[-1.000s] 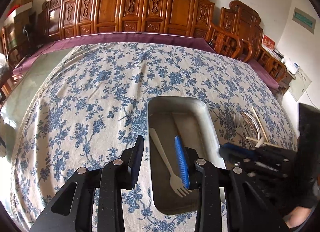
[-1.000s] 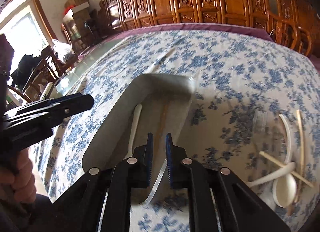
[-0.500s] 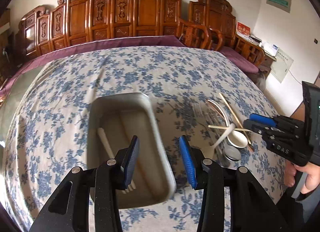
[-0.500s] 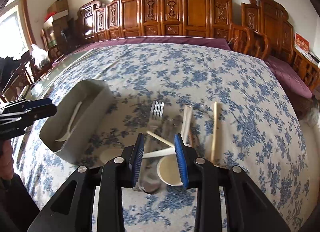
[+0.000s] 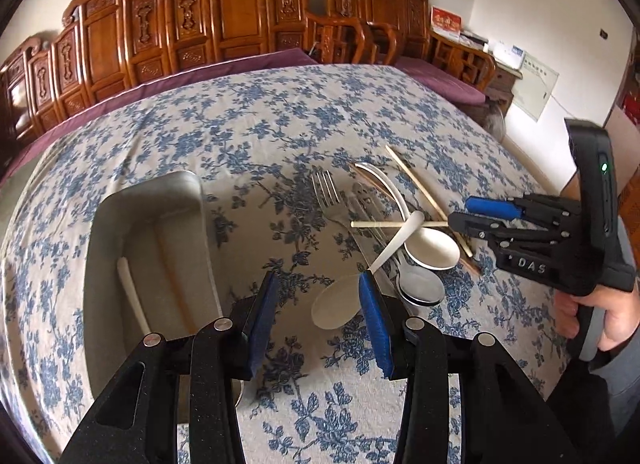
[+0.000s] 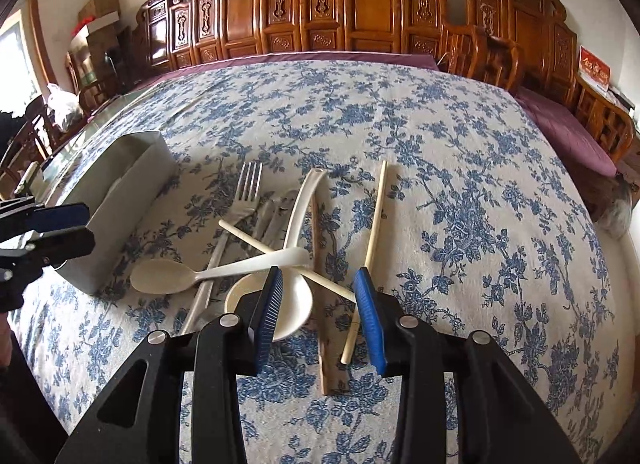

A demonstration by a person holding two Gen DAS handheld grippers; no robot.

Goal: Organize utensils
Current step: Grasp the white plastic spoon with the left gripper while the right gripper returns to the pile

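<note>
Two grippers over a blue-flowered tablecloth (image 6: 460, 151), both pointing down at a messy pile of utensils.

Right gripper (image 6: 319, 314): jaws just been opening, now partly apart w/ nothing pinched. Hangs right over the pile. Pale wooden chopstick (image 6: 370, 248) runs away from the gripper, near end poking in by the right blue pad. Flat brown wooden stick (image 6: 318, 264) lies alongside, same way. Round white ceramic spoon (image 6: 296, 232) sits just left of it.

Left gripper (image 5: 318, 318): also partly apart, empty. Cream plastic spoon (image 5: 384, 260) bowl between its pads, not touched.

Grey rectangular tray (image 5: 120, 223) lies left of the pile (already has a white utensil or two inside).

Probably next: grab one long thing. Chopstick's long line matches the right gripper's pointing way, so squeezing across it looks easy. Right one nearer.
</note>
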